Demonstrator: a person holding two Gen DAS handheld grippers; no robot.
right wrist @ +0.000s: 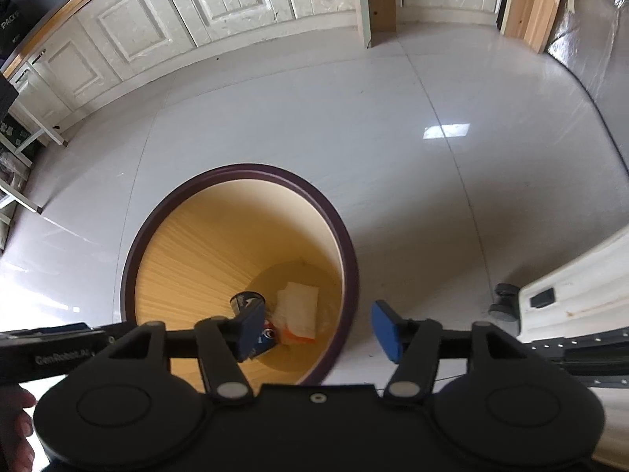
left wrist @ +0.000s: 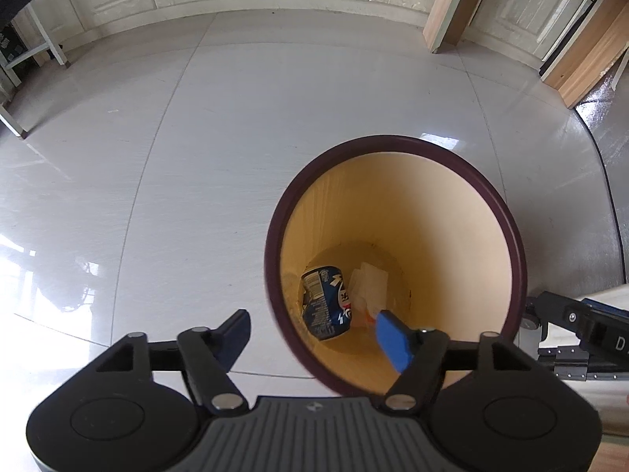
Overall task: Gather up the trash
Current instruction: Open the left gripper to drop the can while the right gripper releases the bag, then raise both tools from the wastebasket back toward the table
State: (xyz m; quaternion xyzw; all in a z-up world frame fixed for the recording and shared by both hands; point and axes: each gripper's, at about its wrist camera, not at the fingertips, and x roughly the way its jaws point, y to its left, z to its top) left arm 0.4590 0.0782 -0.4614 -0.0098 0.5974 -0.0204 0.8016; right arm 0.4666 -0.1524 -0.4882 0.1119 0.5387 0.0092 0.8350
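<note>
1. The left gripper [left wrist: 314, 334] hangs over the near rim of the bin [left wrist: 393, 143], pointing steeply down, its jaws spread wide and released with nothing between the blue pads [left wrist: 393, 340]

2. The right gripper [right wrist: 318, 330] is likewise released and empty; its left pad sits over the bin's mouth, its right pad outside the rim over the floor [right wrist: 393, 118]

3. From the left gripper the trash lies low at about one o'clock, down at the bottom of the bin: a crushed blue can [left wrist: 324, 301] and, just beside it on the right, a pale wrapper with an orange edge [left wrist: 369, 287]

4. From the right gripper the same can [right wrist: 247, 301] and wrapper [right wrist: 298, 308] lie at about eleven o'clock, partly hidden behind the left pad

5. The can lies on its side, its long axis running roughly from twelve to six in the left view; the wrapper lies flat against it

6. Both pieces rest inside the bin and out of either grip, so I judge this drop done

7. Neither view shows more trash on the floor, so the coming move likely calls for both hands to lift away from the bin; neither hand is clearly nearer to anything left to fetch
</note>
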